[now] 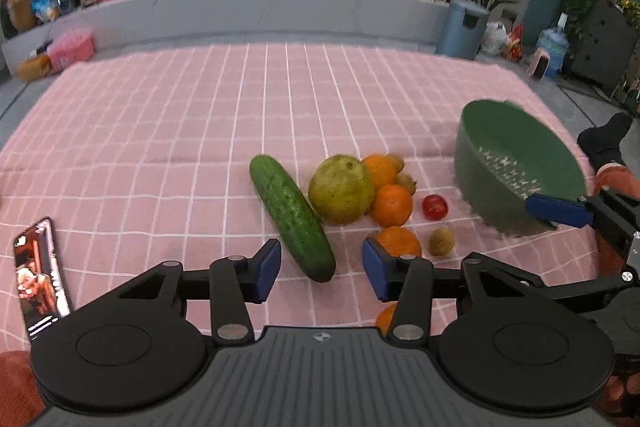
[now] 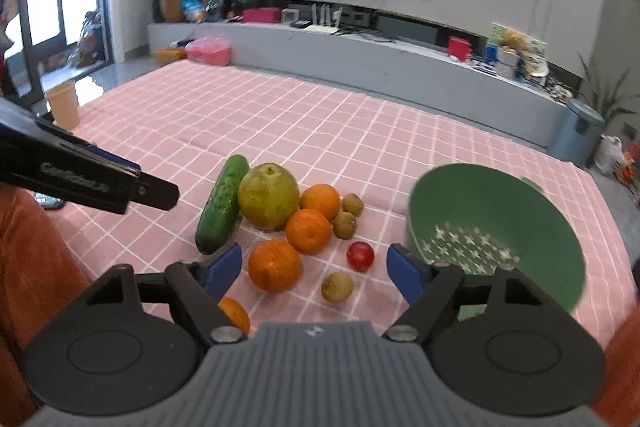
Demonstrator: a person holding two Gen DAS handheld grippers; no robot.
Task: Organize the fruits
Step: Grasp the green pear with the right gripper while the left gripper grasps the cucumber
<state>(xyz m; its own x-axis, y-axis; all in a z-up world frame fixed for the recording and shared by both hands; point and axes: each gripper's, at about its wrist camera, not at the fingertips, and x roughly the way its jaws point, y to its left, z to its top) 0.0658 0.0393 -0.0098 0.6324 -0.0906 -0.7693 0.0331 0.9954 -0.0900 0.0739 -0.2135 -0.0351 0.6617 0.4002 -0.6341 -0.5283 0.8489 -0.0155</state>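
On the pink checked cloth (image 1: 160, 131) lie a cucumber (image 1: 291, 217), a big yellow-green pomelo (image 1: 342, 189), several oranges (image 1: 391, 205), a small red fruit (image 1: 435, 207) and brown kiwis (image 1: 442, 241). My left gripper (image 1: 320, 267) is open and empty, hovering over the cucumber's near end. A green colander (image 1: 516, 163) stands tilted at the right, with the right gripper's blue finger at its near rim. In the right wrist view my right gripper (image 2: 316, 269) is open and empty above an orange (image 2: 274, 265), with the colander (image 2: 496, 227) just right of it.
A phone (image 1: 38, 277) with a lit screen lies on the cloth at the near left. The left gripper's black arm (image 2: 80, 175) reaches in at the left of the right wrist view. A low grey TV shelf (image 1: 280, 3) and a bin (image 1: 460, 27) stand beyond the cloth.
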